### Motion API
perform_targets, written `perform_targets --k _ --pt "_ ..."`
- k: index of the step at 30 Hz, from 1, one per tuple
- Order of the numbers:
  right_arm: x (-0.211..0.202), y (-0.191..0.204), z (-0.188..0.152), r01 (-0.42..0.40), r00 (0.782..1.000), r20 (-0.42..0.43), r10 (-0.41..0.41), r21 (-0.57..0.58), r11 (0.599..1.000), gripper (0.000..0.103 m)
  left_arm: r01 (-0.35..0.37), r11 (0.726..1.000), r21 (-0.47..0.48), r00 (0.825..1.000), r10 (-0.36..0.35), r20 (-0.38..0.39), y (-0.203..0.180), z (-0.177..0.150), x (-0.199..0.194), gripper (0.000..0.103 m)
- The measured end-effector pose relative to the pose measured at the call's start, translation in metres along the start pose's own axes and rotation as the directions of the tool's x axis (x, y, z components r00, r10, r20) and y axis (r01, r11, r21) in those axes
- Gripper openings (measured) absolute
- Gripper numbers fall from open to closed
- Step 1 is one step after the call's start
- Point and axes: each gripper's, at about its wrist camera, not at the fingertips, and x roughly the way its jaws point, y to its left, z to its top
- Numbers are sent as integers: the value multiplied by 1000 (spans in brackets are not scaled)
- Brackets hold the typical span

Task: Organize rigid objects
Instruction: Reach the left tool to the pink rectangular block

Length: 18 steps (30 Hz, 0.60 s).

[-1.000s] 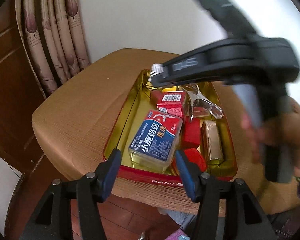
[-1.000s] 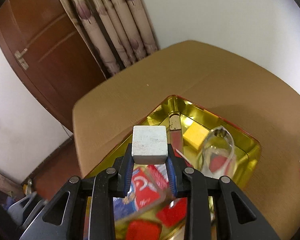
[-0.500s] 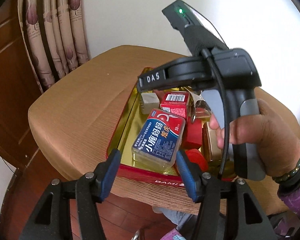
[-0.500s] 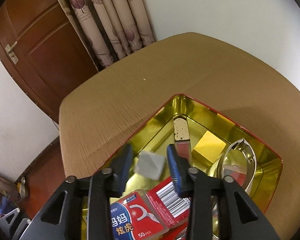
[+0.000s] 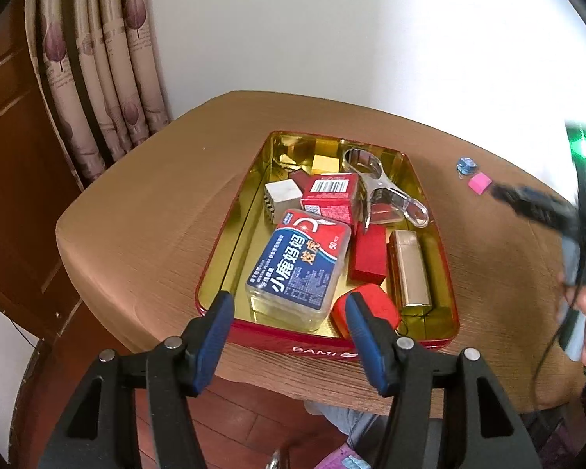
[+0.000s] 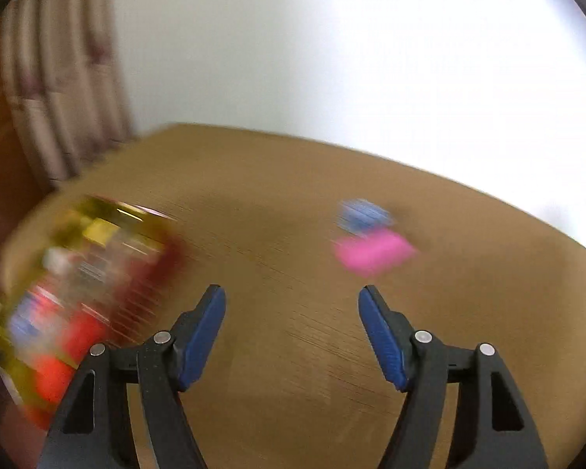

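We note both units spread and empty: the left hand-held gripper point(image 5: 287, 322) hovers at the near rim of the red tin point(image 5: 447, 273), where the white cube point(image 5: 280, 192) rests. The right hand-held gripper point(image 6: 292, 318) faces a motion-blurred pink block point(image 6: 373, 252) and blue item point(image 6: 363, 213), unidentifiable, on the surface point(image 6: 277, 273).

A tin point(image 5: 410, 339) sits on the table point(image 5: 144, 211), holding a floss box point(image 5: 299, 262) at front, a cube point(image 5: 281, 192) behind it and a lighter point(image 5: 410, 269) to its right; two small pieces point(image 5: 473, 174) lie right of the tin.
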Motion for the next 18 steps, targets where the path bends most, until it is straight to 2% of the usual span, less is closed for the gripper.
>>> perform_targets --k 4,7,8,10,13,18 --pt "4 -72 -36 183 982 -62 -181 25 983 69 20 1000 21 1000 -21 14 -15 1 -9 61" --pt "6 -106 -53 253 964 -96 -249 32 967 81 36 996 76 999 -36 -7 -36 5 -10 61" --pt "5 -115 -57 260 962 -100 -254 47 964 81 45 995 92 999 -43 -15 -43 7 -9 61" --pt "0 -131 -60 225 972 -93 -216 109 968 82 72 989 127 997 -69 -28 -61 16 -10 61" --pt "-4 -143 -63 198 979 -80 -187 159 967 90 123 979 159 992 -117 -47 -90 34 -8 61" --pt "-7 -154 -66 132 991 -64 -121 208 969 91 189 960 208 981 -176 -82 -148 73 7 61"
